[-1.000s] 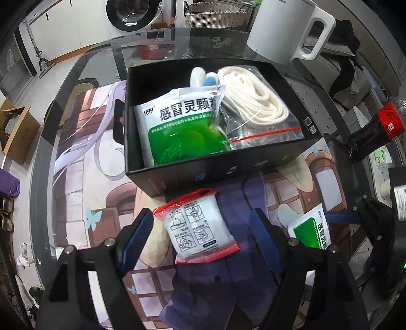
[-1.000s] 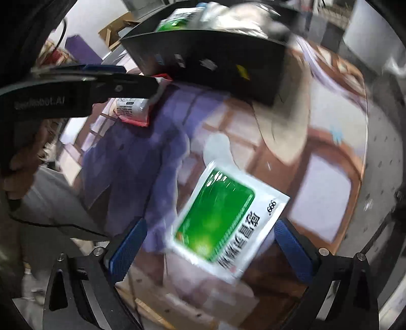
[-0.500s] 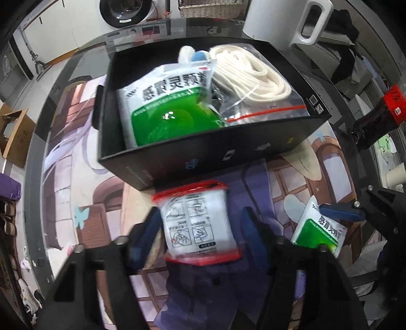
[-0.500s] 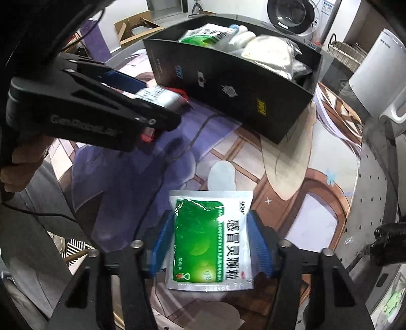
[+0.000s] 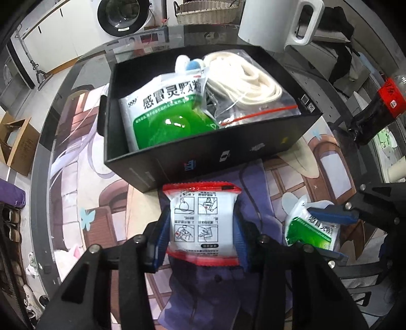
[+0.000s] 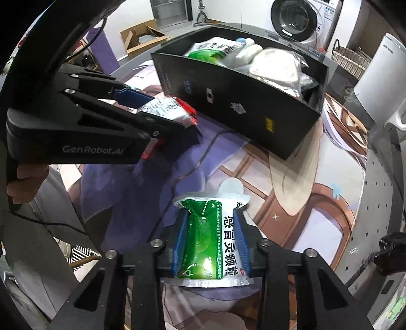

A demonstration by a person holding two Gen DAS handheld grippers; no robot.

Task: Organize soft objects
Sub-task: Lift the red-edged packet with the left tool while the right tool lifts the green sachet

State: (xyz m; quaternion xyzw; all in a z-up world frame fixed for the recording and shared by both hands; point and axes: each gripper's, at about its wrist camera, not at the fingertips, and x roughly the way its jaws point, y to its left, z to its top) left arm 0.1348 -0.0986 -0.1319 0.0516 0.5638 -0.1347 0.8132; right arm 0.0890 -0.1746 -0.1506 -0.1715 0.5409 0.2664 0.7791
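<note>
A white pouch with red edges [image 5: 201,228] sits between the blue pads of my left gripper [image 5: 201,215], just in front of the black box [image 5: 228,154]. The jaws are closing and the pads press its sides. My right gripper [image 6: 210,215] is closing on a small green-and-white pouch [image 6: 203,241], which is squeezed and buckled between the pads. In the right wrist view, the left gripper [image 6: 165,111] holds its pouch [image 6: 170,109] above the mat. The box holds a large green pouch [image 5: 165,111] and a bag of white cord [image 5: 243,81].
A printed mat [image 5: 81,203] covers the round glass table. A white jug-like appliance [image 5: 274,22] stands behind the box and a dark bottle with a red label [image 5: 375,111] to its right. A person's hand [image 6: 25,177] holds the left gripper. A cardboard box [image 5: 17,142] lies on the floor.
Both grippers' jaws have come together from wide open onto their pouches. The green pouch, flat on the mat before, is now pinched and buckled. The white pouch is gripped at its sides.
</note>
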